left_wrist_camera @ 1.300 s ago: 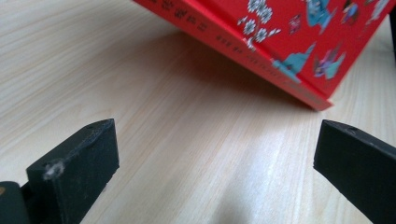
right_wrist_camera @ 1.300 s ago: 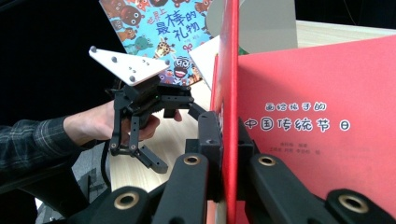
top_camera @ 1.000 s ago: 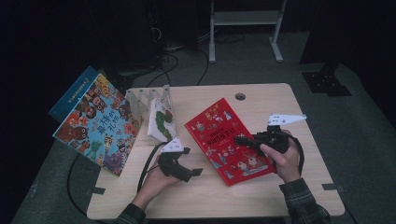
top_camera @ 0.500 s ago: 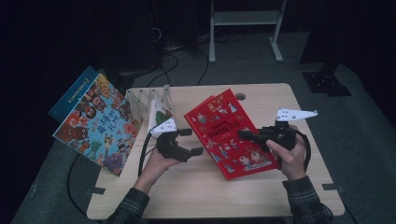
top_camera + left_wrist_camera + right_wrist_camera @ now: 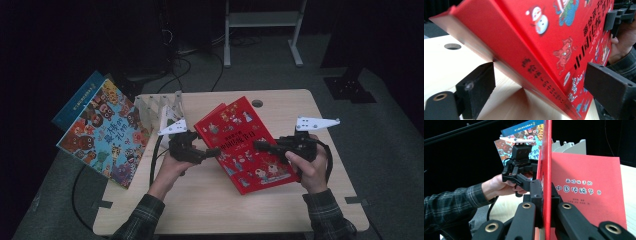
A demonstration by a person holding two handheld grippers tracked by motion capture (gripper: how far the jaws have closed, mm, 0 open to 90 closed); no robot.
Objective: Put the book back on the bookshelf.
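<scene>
In the high view, the red book [image 5: 243, 142] sits tilted at mid-frame above the table [image 5: 210, 210]. The right gripper [image 5: 260, 146] clamps its right edge, and the left gripper [image 5: 212, 151] reaches its left edge.

In the left gripper view, the book's spine [image 5: 536, 75] lies between wide jaws that have just been closing, the pads not pressing.

In the right gripper view, the jaws pinch the book's cover [image 5: 547, 170] edge-on at centre.
</scene>
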